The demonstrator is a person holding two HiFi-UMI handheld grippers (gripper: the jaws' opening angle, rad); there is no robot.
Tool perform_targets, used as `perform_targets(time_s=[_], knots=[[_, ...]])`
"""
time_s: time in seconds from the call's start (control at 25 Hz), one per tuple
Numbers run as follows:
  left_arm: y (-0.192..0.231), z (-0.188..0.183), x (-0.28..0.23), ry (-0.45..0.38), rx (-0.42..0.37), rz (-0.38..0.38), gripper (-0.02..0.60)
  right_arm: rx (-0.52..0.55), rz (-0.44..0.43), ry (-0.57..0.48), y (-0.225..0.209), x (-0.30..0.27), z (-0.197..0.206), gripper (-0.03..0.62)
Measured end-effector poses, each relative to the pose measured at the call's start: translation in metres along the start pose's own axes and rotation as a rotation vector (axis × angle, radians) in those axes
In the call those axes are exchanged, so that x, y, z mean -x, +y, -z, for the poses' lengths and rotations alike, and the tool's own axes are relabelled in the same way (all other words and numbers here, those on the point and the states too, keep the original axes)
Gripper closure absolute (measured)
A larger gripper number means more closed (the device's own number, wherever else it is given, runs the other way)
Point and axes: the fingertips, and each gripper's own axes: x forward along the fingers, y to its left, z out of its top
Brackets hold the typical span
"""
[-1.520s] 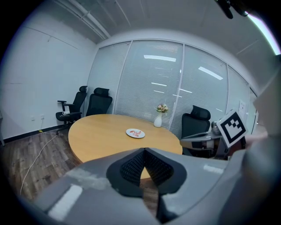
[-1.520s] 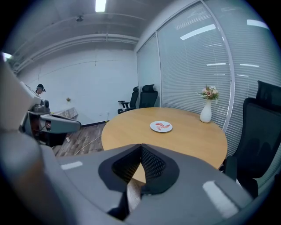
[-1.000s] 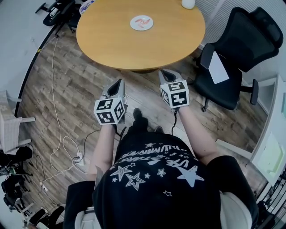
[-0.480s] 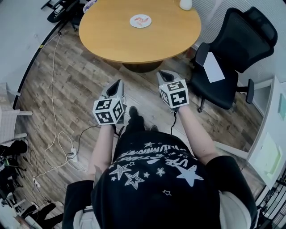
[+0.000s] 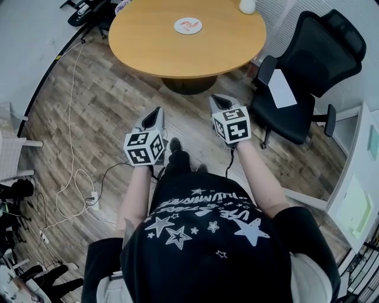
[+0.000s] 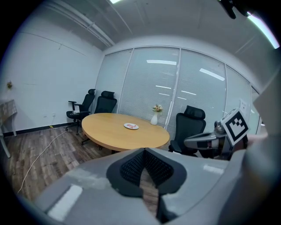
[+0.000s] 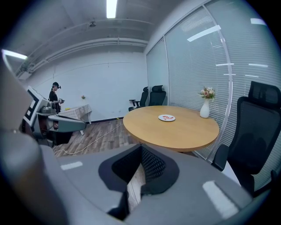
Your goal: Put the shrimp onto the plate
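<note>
A white plate with red-orange shrimp pieces on it lies on the far side of a round wooden table. It also shows small in the left gripper view as the plate and in the right gripper view as the plate. I stand well back from the table, over the wood floor. My left gripper and right gripper are held side by side at waist height, pointing at the table. Both are shut and empty, as the left gripper and right gripper show in their own views.
A white vase stands at the table's far edge. A black office chair with a white sheet on its seat is at the right. Cables trail over the floor at the left. More black chairs stand behind the table.
The table and chair sit slightly higher and further right in the head view than a second ago. Both grippers keep the same pose and stay shut.
</note>
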Motion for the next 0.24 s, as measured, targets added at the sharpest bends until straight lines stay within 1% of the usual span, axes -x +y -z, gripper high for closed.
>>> perform_targets(time_s=[0.24], knots=[[0.0018,0.0007,0.0114,-0.008,0.005,-0.002,0.580,0.005,-0.003,0.006,0.0100,0.0044,0.0015,0.592]])
